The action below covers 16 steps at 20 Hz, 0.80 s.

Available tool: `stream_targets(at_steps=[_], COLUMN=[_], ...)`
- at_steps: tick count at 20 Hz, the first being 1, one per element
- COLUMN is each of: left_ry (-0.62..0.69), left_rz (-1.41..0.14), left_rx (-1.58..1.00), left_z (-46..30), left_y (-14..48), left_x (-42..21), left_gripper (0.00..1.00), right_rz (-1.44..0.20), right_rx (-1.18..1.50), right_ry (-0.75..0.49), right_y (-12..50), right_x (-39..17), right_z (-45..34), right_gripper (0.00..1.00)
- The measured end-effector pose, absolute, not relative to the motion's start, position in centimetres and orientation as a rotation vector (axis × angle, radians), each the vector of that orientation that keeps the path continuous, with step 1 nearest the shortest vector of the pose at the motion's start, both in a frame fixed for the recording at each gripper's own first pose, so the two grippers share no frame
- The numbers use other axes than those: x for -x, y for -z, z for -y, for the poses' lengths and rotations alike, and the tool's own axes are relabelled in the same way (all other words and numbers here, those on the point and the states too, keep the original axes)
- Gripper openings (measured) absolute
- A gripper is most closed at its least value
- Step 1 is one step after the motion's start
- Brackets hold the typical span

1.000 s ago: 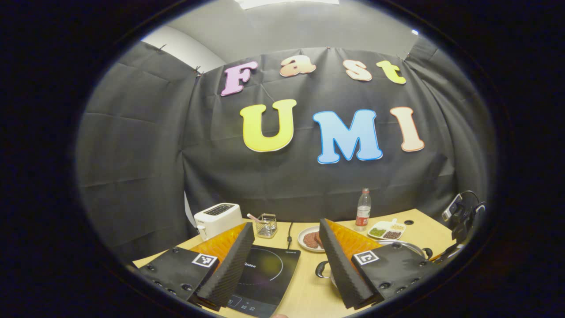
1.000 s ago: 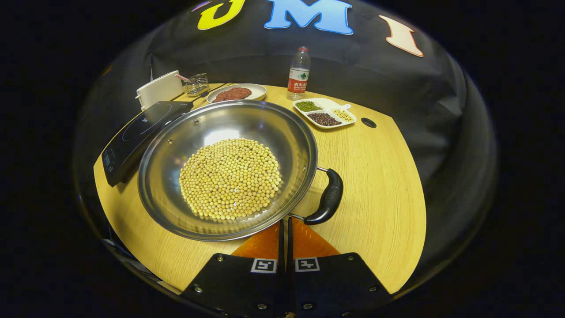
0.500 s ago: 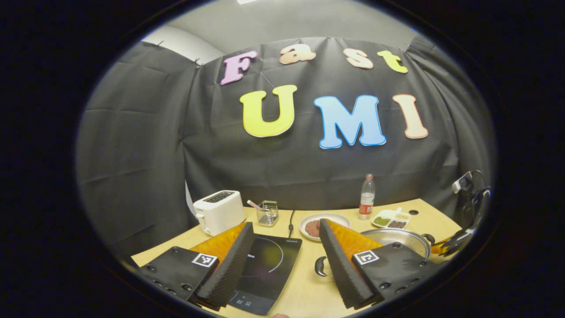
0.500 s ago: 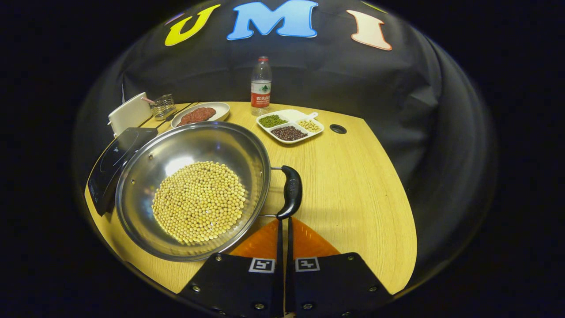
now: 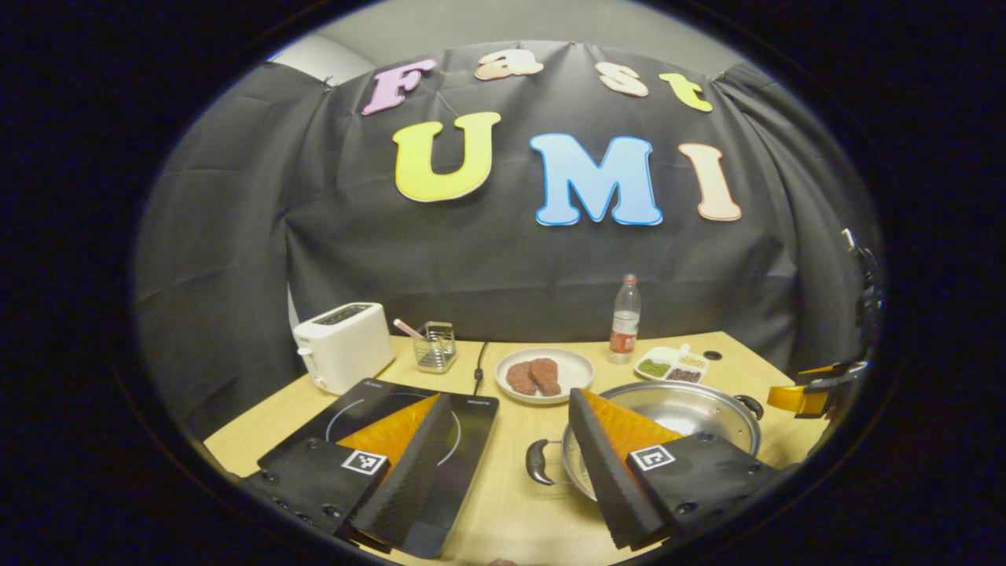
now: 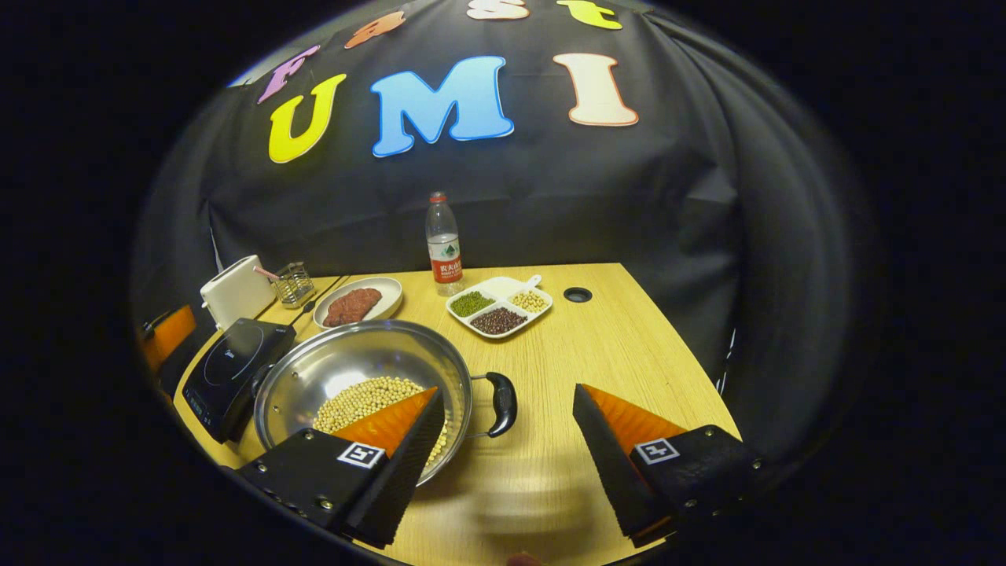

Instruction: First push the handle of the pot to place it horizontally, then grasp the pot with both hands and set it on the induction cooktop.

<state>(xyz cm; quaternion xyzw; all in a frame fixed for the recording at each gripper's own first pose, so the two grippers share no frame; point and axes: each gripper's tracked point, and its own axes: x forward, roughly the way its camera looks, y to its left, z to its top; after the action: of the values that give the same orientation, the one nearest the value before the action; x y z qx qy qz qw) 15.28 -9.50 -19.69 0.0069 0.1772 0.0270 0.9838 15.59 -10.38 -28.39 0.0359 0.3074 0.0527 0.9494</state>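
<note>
The steel pot (image 6: 354, 350) holds soybeans (image 6: 357, 397) and sits on the wooden table, just right of the black induction cooktop (image 6: 232, 369). Its right black handle (image 6: 501, 403) lies between the open fingers of my right gripper (image 6: 508, 391), touching neither. In the left gripper view the pot (image 5: 707, 413) is at the lower right, partly behind my right finger. Its left handle (image 5: 538, 462) sits low between the spread fingers of my left gripper (image 5: 511, 395), which is open and holds nothing. The cooktop (image 5: 471, 417) lies under my left finger.
At the back of the table (image 6: 621, 346) stand a white toaster (image 5: 342, 346), a wire basket (image 5: 436, 346), a plate of meat (image 5: 542, 373), a water bottle (image 6: 443, 248) and a divided dish of beans (image 6: 499, 306). The table's right side has a cable hole (image 6: 578, 295).
My right gripper has gone from shut to open and has drawn back and up from the pot. The pot's right handle has swung round. The left gripper has shifted, bringing the pot's left handle into sight.
</note>
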Motion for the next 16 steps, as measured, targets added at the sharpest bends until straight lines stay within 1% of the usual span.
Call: stream_targets(at_steps=[1,2,4,5,6,7,12,13,15,16], left_ry=[-0.039,-0.021,0.017,0.027,0.034,0.037,0.027,0.030,0.033,0.030], left_rz=[-0.376,-0.396,-0.426,-0.448,-0.472,-0.496,-0.604,-0.622,-0.654,-0.665], left_rx=[-0.005,0.005,0.029,0.041,0.048,0.050,0.059,0.057,0.054,0.053], left_z=[10.0,10.4,11.2,11.6,11.9,12.0,11.8,11.9,12.0,12.0], left_y=[20.7,21.6,23.1,24.2,25.2,26.3,30.5,31.2,32.5,33.0], left_x=[-15.7,-16.2,-16.9,-17.2,-17.6,-17.9,-19.2,-19.2,-19.6,-19.8], left_gripper=[0.92,1.00,0.92,1.00,0.92,0.97,0.97,1.00,1.00,0.96], right_rz=[-0.622,-0.623,-0.629,-0.629,-0.629,-0.630,-0.650,-0.658,-0.678,-0.689], right_rx=[-0.068,-0.059,-0.041,-0.033,-0.029,-0.028,-0.023,-0.024,-0.028,-0.031], right_ry=[-0.111,-0.119,-0.132,-0.136,-0.140,-0.143,-0.146,-0.146,-0.148,-0.149], right_y=[28.5,28.5,29.0,29.3,29.4,29.6,31.2,31.7,32.7,33.2], right_x=[-15.8,-15.8,-15.9,-16.0,-16.2,-16.3,-17.4,-17.6,-17.9,-18.1], right_z=[10.2,10.0,9.7,9.5,9.4,9.3,9.0,8.9,8.8,8.7], right_gripper=[1.00,1.00,1.00,1.00,1.00,1.00,1.00,1.00,1.00,1.00])
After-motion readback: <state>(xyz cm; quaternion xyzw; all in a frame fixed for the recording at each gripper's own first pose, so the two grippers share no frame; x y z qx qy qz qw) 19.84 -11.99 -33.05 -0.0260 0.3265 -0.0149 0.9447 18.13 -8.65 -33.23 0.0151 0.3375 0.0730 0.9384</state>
